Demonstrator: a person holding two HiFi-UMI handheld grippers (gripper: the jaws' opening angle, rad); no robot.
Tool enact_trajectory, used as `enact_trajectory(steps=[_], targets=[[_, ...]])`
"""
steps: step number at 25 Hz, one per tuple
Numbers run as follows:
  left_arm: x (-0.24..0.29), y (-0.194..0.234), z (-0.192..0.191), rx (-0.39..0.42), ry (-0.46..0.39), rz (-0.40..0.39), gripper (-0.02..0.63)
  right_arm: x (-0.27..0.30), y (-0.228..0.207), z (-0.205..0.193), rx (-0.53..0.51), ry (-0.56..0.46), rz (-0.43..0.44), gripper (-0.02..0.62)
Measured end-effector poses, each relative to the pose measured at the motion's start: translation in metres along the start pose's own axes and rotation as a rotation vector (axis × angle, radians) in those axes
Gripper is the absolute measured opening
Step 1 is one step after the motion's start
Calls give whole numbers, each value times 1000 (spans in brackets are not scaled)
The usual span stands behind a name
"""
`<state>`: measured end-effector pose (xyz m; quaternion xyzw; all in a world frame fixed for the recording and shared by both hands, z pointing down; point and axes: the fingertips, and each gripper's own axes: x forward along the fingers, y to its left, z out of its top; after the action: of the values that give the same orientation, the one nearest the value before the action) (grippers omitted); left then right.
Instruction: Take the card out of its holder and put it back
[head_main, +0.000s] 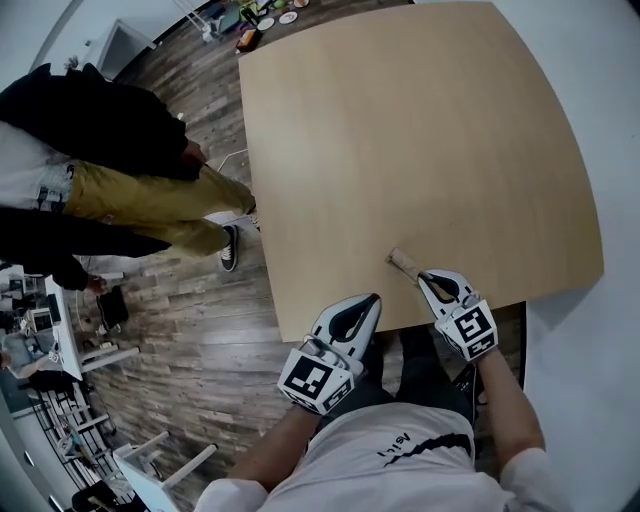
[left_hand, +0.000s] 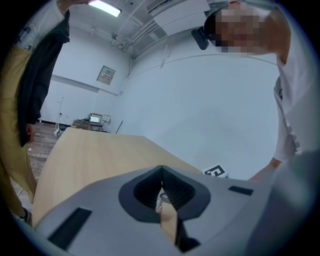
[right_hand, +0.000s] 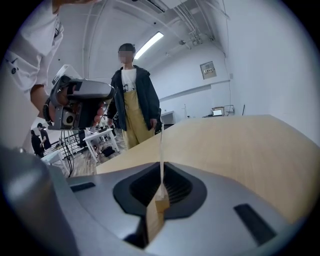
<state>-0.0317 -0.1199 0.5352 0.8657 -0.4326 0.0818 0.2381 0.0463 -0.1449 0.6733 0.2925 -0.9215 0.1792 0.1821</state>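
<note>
R fingers (right_hand: 186, 186) clamp holder (right_hand: 161, 204), card (right_hand: 161, 150) just an edge-on sliver; L fingers (left_hand: 145, 192) closed, contents unclear.

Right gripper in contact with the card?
Touching. In the right gripper view, the right gripper has its jaws shut on the thin card, seen edge-on.

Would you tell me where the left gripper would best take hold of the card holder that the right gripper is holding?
Probably take the card holder by its free end, which sticks out past the right gripper toward the far left over the table. It is thin and sits edge-on between those jaws, so the left gripper should come from the left and close on its flat faces.
</note>
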Motion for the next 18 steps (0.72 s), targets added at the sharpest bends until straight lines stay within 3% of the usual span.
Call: enact_trajectory(steps=[18], targets=[[-34,-11,55,34,-77,-105,12,-62,32,144,62,-160,-89,26]])
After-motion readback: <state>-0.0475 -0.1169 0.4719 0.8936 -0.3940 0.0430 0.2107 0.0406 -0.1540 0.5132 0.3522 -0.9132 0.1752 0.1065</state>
